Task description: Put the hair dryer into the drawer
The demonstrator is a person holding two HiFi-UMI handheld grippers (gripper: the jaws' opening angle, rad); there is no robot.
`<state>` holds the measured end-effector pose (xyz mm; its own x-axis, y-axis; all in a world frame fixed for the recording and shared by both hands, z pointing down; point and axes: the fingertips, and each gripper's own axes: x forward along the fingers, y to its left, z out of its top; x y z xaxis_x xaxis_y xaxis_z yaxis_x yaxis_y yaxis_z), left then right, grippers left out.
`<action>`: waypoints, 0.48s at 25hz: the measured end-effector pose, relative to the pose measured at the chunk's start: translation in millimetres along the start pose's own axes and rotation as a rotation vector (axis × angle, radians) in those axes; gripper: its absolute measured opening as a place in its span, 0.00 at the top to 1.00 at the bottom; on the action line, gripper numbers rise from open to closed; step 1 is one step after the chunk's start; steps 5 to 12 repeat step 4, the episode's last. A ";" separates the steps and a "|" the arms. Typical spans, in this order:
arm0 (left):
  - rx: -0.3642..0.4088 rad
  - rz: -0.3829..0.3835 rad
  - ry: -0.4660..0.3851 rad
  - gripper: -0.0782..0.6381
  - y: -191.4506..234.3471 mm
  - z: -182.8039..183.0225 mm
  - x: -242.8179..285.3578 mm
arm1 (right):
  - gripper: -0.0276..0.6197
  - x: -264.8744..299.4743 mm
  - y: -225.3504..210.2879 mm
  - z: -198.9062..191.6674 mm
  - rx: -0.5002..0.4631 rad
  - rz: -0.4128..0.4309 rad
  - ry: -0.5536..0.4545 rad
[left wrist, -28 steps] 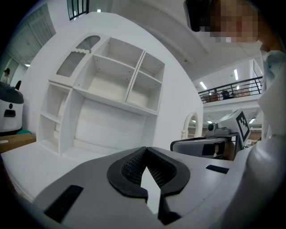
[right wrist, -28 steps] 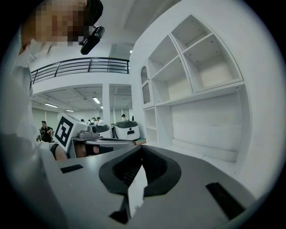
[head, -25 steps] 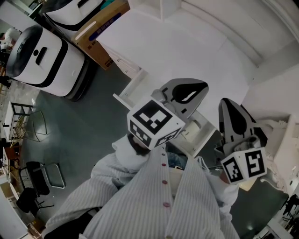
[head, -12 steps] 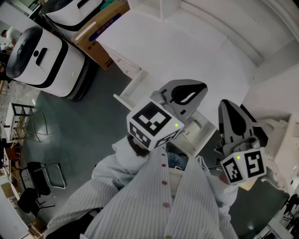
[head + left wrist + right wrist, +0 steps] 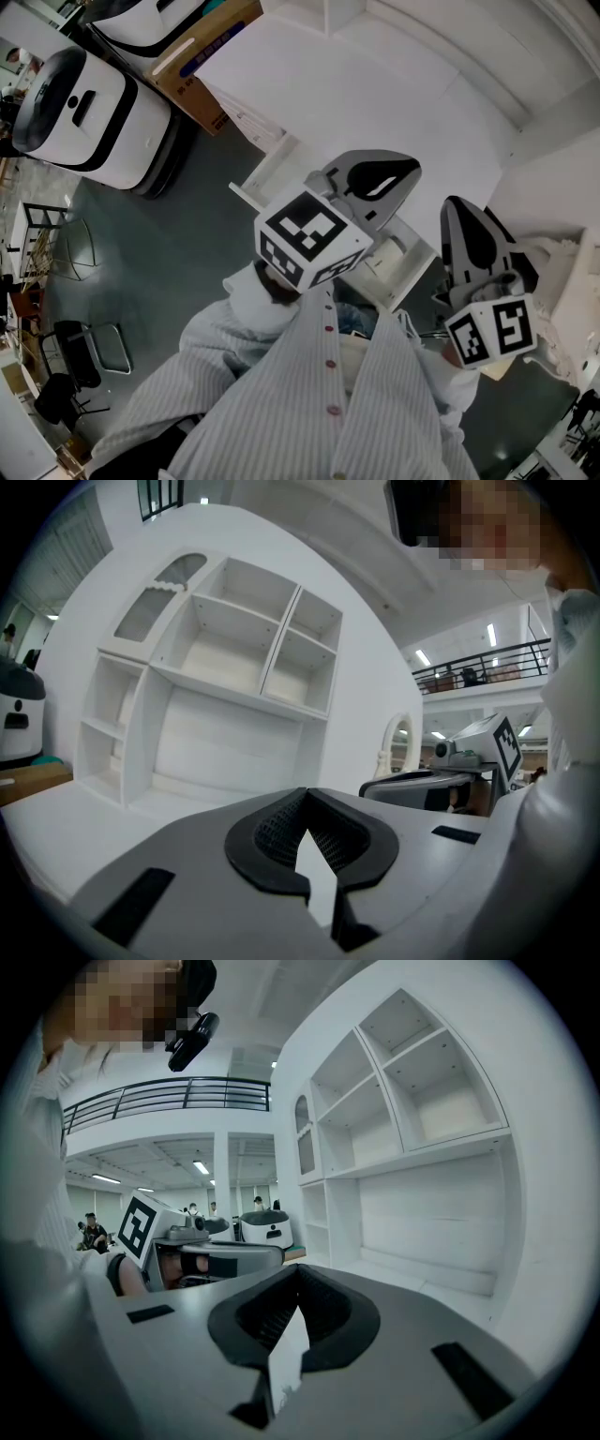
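Note:
No hair dryer shows in any view. My left gripper (image 5: 411, 170) (image 5: 302, 799) is held level in front of a white shelf unit (image 5: 234, 658), its jaws meeting at the tips with nothing between them. To its right, my right gripper (image 5: 451, 202) (image 5: 298, 1275) is also shut and empty, facing the same white shelves (image 5: 422, 1101). Under the left gripper lies a white open frame (image 5: 267, 173) that may be a drawer; I cannot tell for sure. Both marker cubes sit close to the person's striped shirt (image 5: 309, 403).
Two white wheeled machines (image 5: 80, 117) and a cardboard box (image 5: 202, 56) stand at the upper left on the grey floor. Metal chairs (image 5: 80, 356) are at the lower left. An ornate white piece (image 5: 567, 281) with an oval mirror (image 5: 398, 742) stands on the right.

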<state>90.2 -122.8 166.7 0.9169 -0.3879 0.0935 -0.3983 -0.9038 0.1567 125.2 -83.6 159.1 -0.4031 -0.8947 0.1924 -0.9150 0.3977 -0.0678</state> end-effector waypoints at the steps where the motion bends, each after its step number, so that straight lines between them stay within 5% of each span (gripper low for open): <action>1: 0.008 -0.013 0.003 0.88 -0.2 1.8 1.2 | 0.94 -0.8 -0.5 0.2 -0.003 -0.002 0.000; 12: 0.045 -0.062 0.019 0.88 -2.0 7.9 7.9 | 0.94 -4.5 -5.1 0.6 -0.015 -0.012 0.003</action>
